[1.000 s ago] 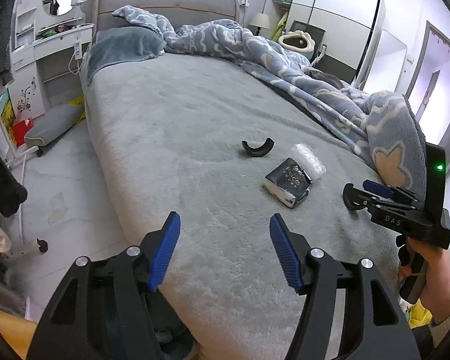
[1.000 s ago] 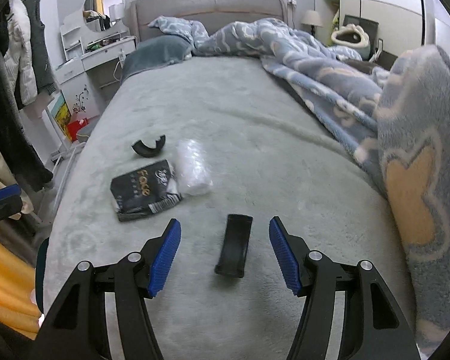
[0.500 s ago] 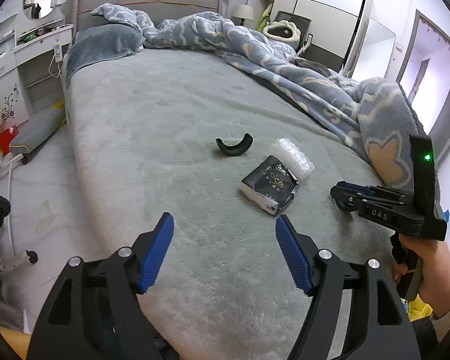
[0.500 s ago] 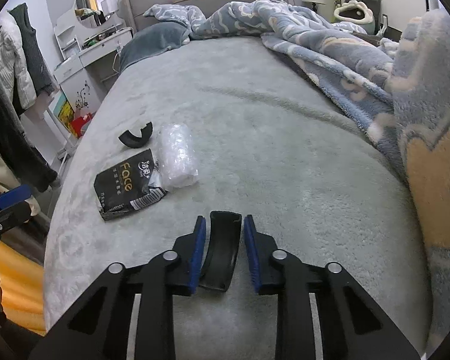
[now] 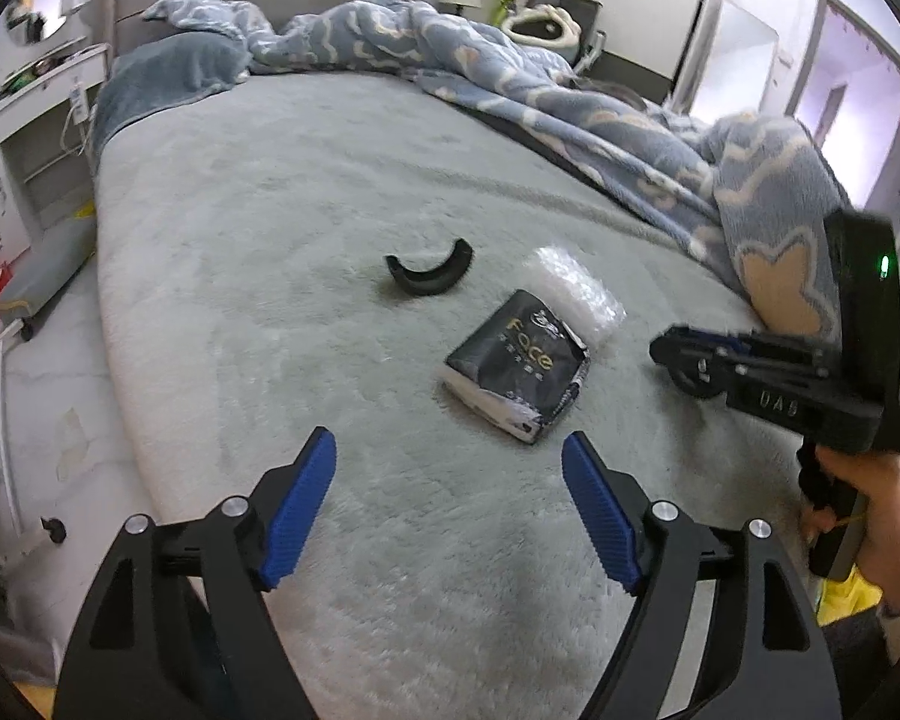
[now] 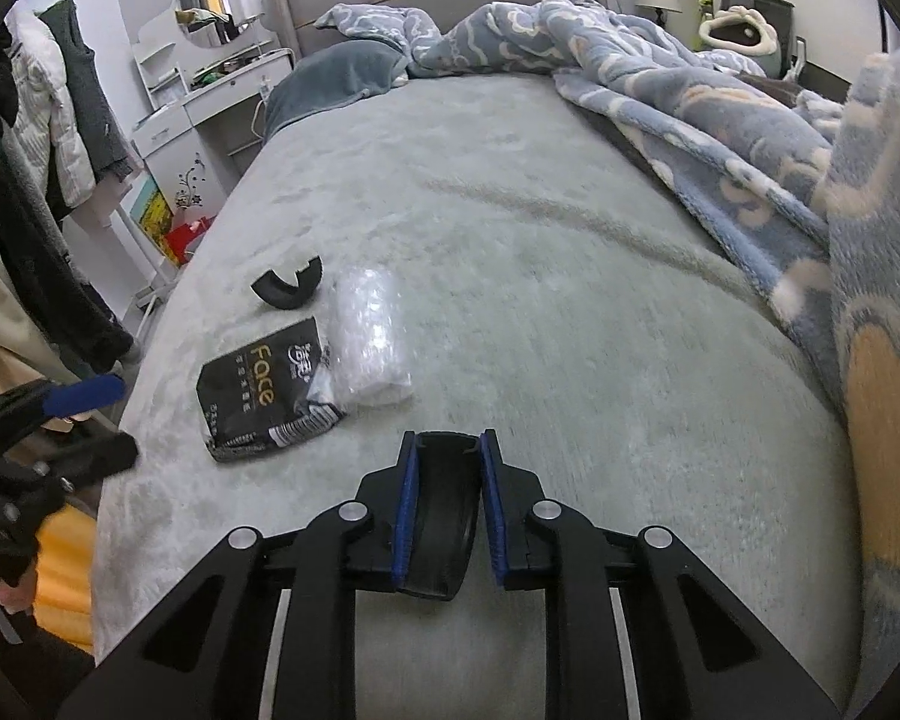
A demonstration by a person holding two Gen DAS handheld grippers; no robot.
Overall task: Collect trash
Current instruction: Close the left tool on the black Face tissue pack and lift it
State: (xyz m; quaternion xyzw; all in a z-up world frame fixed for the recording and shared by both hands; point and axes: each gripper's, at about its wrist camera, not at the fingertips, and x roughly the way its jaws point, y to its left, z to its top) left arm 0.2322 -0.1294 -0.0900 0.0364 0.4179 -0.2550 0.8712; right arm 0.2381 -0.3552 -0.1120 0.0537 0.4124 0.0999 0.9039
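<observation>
On the grey bed cover lie a black tissue pack marked "Face" (image 5: pixel 519 375) (image 6: pixel 264 387), a clear crinkled plastic wrapper (image 5: pixel 573 294) (image 6: pixel 369 342) beside it, and a curved black plastic piece (image 5: pixel 429 270) (image 6: pixel 288 288) farther back. My right gripper (image 6: pixel 448 450) is shut on a second curved black plastic piece (image 6: pixel 444 516), pressed between its blue pads just above the cover. My left gripper (image 5: pixel 450 462) hangs over the bed's near edge, its jaws opening with nothing between them; the tissue pack lies just ahead of its right fingertip. The right gripper (image 5: pixel 684 360) shows at the right of the left wrist view.
A blue patterned blanket (image 5: pixel 600 114) is bunched along the bed's right side and head, beside a grey-blue pillow (image 5: pixel 168 72). A white dressing table (image 6: pixel 210 96) and hanging coats (image 6: pixel 60 120) stand left of the bed. Bare floor (image 5: pixel 48 396) runs beside the bed.
My right gripper closed onto the black plastic piece that lay between its jaws. My left gripper moved in toward the tissue pack and its jaws spread wider.
</observation>
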